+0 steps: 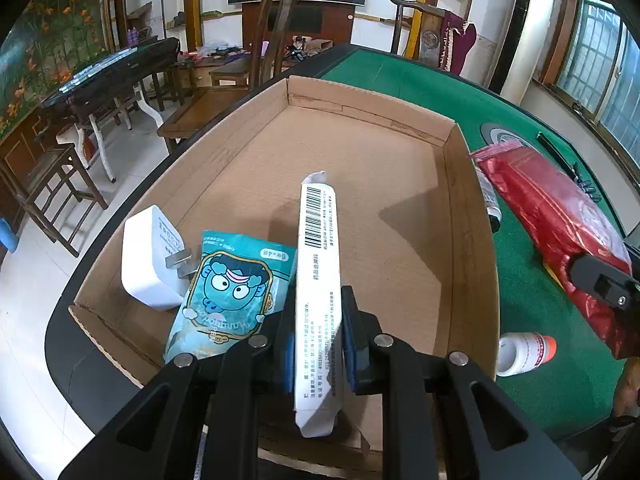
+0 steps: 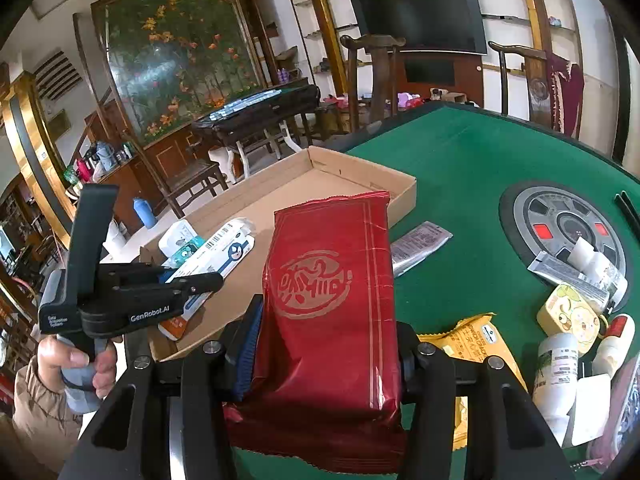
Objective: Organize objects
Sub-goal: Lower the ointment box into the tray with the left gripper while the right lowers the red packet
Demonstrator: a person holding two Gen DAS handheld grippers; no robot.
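Two grips at once: the left gripper (image 1: 318, 344) clamps a slim white box (image 1: 318, 280) edge-up over the cardboard tray (image 1: 472, 216) (probably to slot it beside the teal packet (image 1: 228, 292)), while the right gripper (image 2: 326, 354) pinches a red foil bag (image 2: 332, 304) above the green table (image 2: 460, 168) beside the tray.

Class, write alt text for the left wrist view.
The left gripper is shut on a long white barcoded carton above a shallow brown cardboard tray, which holds a white plug adapter and a teal cartoon sachet. The tray sits on a green felt table.
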